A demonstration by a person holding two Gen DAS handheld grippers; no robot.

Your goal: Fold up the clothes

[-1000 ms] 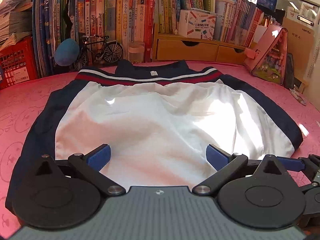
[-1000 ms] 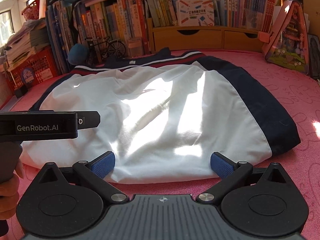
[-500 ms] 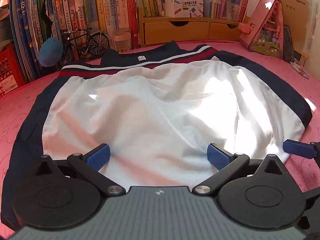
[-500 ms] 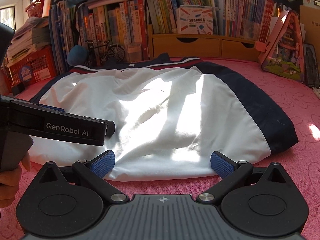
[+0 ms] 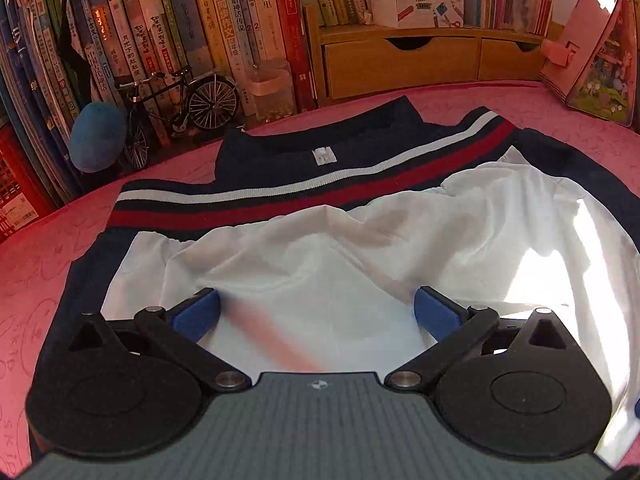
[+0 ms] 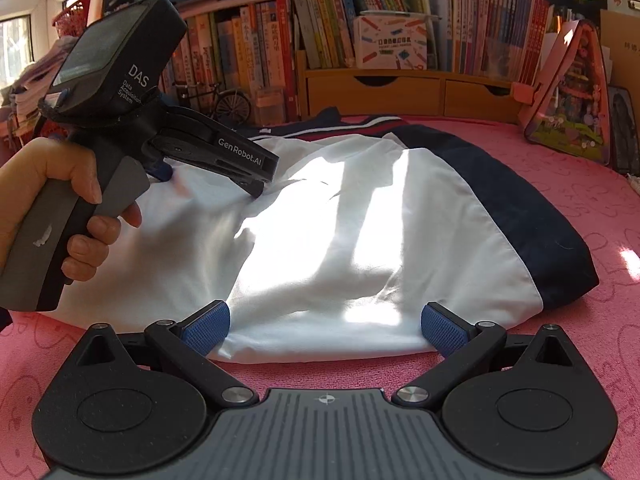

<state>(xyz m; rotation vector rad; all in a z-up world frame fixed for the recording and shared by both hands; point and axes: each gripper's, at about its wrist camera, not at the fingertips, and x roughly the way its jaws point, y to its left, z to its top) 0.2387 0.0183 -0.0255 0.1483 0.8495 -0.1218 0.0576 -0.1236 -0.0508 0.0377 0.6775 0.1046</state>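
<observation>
A white jacket (image 5: 328,264) with navy sleeves and a red and white striped band (image 5: 280,196) lies flat on the pink table (image 5: 48,248), collar to the far side. It also shows in the right wrist view (image 6: 360,216). My left gripper (image 5: 316,312) is open, low over the middle of the white cloth, which bunches up ahead of it. In the right wrist view the left gripper (image 6: 208,168) is held by a hand above the cloth. My right gripper (image 6: 324,330) is open at the near hem of the jacket.
Books (image 5: 224,24), a model bicycle (image 5: 180,100), a blue plush ball (image 5: 96,136) and wooden drawers (image 5: 400,60) line the far edge. A pink house-shaped box (image 6: 568,96) stands at the far right. Pink tabletop (image 6: 580,184) extends right of the jacket.
My left gripper has moved forward over the jacket toward the collar, and the white cloth now bunches ahead of it. My right gripper has stayed at the near hem. Both stay open.
</observation>
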